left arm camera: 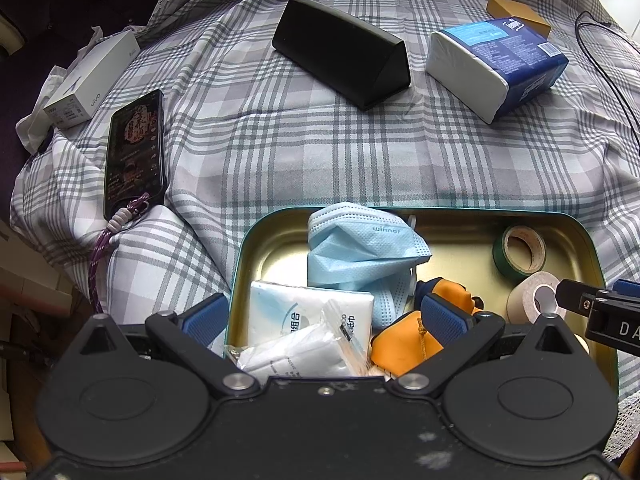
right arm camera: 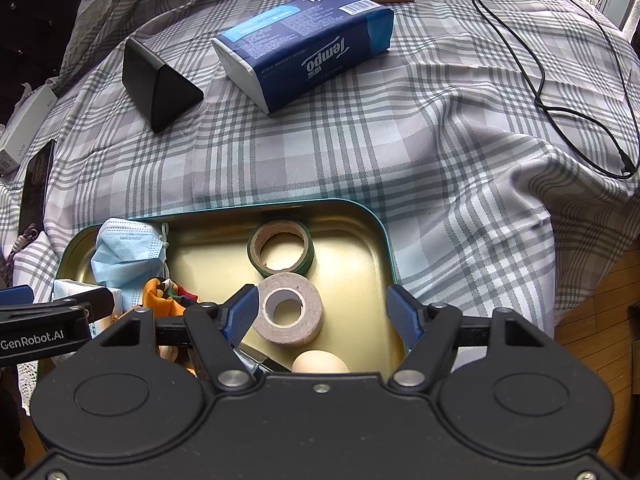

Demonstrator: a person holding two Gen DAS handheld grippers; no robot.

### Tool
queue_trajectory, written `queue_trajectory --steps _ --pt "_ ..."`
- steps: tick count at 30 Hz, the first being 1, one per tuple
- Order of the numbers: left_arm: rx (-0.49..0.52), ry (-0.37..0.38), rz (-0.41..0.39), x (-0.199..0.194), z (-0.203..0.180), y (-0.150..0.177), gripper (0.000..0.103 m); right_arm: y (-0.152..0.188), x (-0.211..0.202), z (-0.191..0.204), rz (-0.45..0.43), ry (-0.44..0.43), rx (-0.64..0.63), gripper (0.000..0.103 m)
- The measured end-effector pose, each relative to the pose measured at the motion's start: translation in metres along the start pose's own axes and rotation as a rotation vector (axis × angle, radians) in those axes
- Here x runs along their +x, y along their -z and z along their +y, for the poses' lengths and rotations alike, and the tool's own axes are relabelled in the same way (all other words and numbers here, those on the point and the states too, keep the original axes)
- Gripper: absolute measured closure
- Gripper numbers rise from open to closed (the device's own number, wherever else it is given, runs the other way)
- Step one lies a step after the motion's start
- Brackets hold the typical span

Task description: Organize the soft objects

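Nearest, the left gripper hangs with jaws apart over a tissue packet in the tin tray, face mask behind. Rightward, the right gripper gapes empty above a tape roll, likely choosing.

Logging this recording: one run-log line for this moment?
left gripper: open over teal metal tin | right gripper: open beside white tape roll | nothing held

Plaid bed carries tin tray
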State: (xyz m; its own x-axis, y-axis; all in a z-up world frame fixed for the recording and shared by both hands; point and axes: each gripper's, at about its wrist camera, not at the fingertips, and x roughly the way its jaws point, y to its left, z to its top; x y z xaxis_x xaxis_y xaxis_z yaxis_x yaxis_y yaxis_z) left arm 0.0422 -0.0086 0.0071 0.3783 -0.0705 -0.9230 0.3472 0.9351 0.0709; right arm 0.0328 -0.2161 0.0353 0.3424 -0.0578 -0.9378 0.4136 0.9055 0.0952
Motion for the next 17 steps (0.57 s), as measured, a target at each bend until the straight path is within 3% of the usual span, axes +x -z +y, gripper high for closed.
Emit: queue_trajectory --steps 17 --pt "0.0 -0.003 -0.004 -0.0015 -0.0004 0.0004 0.001 0.0013 0.0003 0.0 0.002 -0.003 -0.002 0.035"
